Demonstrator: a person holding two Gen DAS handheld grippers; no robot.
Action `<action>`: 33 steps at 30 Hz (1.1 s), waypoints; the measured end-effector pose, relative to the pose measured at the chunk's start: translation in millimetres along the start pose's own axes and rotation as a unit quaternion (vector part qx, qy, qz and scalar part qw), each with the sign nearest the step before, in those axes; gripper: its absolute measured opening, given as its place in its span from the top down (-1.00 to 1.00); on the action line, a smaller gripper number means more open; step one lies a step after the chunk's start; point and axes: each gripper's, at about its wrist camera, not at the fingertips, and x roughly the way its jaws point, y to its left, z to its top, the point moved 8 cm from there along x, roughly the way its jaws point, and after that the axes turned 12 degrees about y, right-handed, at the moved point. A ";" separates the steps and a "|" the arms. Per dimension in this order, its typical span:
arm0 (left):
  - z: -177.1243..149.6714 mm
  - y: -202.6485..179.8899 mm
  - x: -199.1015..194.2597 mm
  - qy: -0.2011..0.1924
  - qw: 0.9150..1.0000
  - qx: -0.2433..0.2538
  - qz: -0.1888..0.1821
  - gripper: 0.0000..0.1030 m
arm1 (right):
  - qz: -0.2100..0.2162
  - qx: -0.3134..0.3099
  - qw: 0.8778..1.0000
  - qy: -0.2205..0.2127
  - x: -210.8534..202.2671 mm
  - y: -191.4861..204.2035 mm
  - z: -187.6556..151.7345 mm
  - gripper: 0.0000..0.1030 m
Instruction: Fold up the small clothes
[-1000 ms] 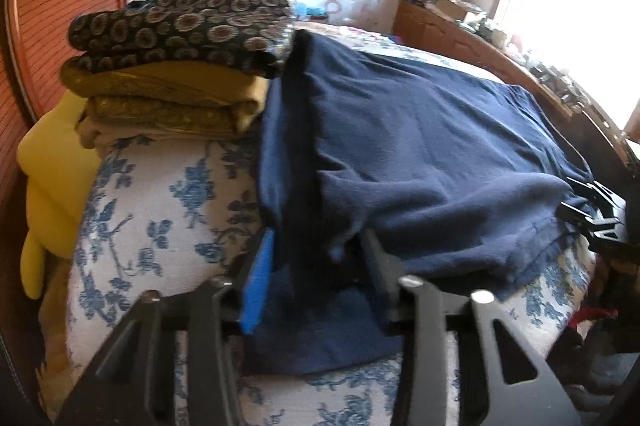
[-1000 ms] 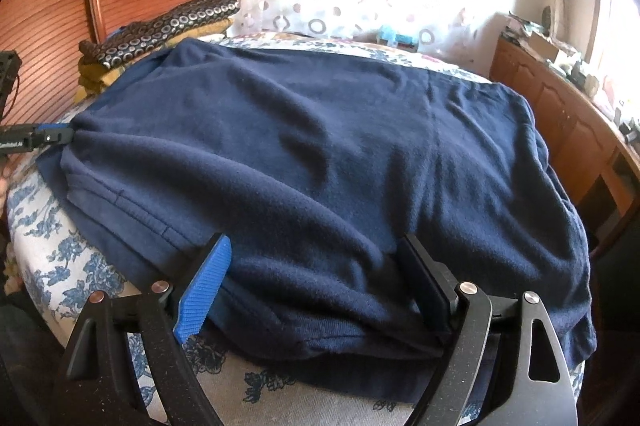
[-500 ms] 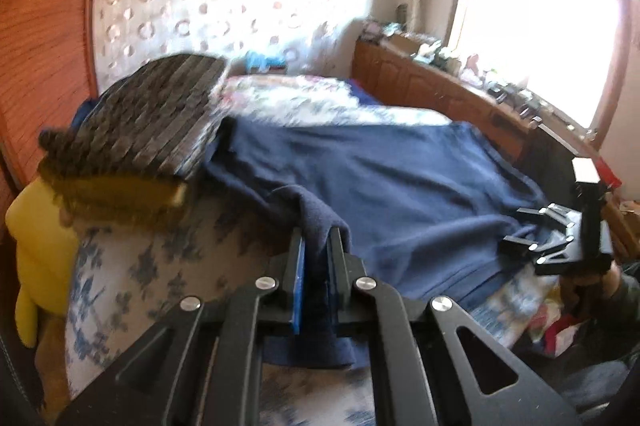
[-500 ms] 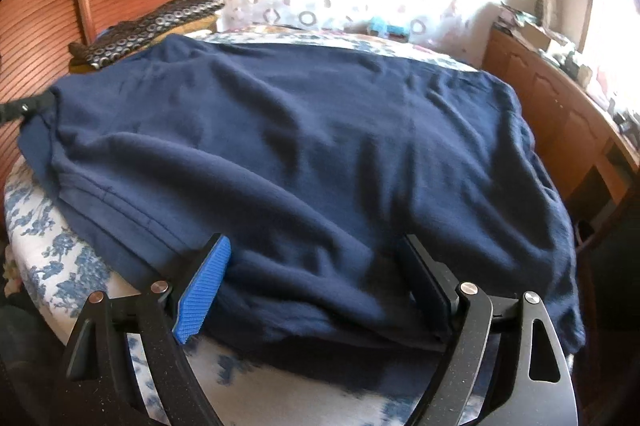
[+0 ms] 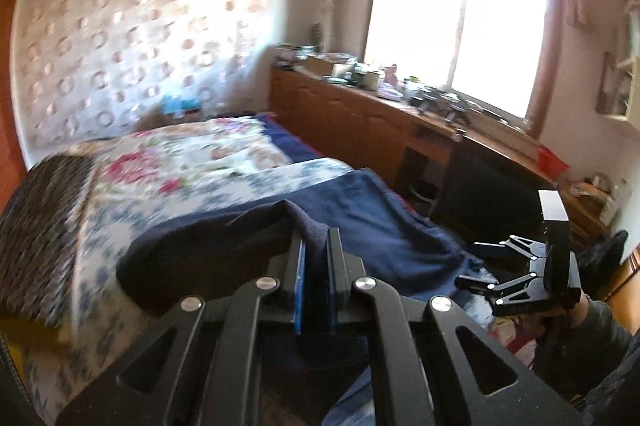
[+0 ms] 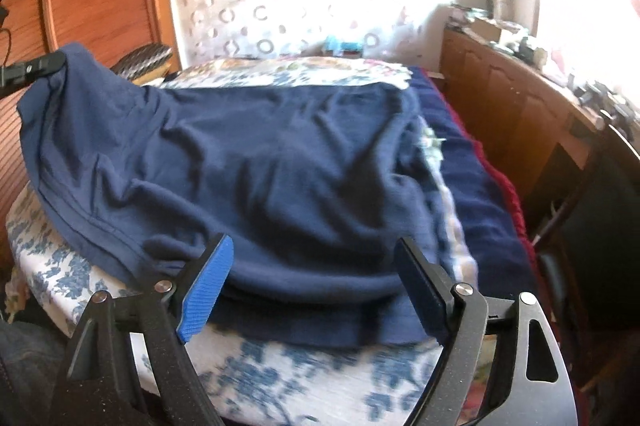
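Bed (image 6: 280, 378) w/ clothes stack (image 5: 40, 238) nearby

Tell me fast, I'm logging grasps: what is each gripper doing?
Left gripper: closed on the navy garment.
Right gripper: open, fingers astride the garment's near edge.

folded pile (image 5: 44, 242) blurred, cut off

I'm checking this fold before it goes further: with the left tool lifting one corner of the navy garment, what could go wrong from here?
1. The left tool pinches only a thin ridge of the navy fleece garment; it may slip out.
2. The right tool stands open around the near edge, not gripping, so the fold could go skewed.
3. The raised corner hangs near the folded patterned clothes stack and may brush it.
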 end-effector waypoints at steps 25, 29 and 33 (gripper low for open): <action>26.5 -86.6 71.0 0.088 0.992 0.079 -0.036 0.70 | -0.006 0.055 0.998 -0.020 -33.4 -62.8 -0.6 -0.62; 18.0 -47.3 68.2 0.091 0.994 0.056 -0.005 0.69 | 0.004 0.041 0.999 -0.012 -17.4 -51.4 15.4 -0.61; 3.1 -7.6 68.7 0.101 0.994 0.027 0.016 0.69 | 0.021 0.010 1.000 -0.002 -2.2 -27.3 33.6 -0.61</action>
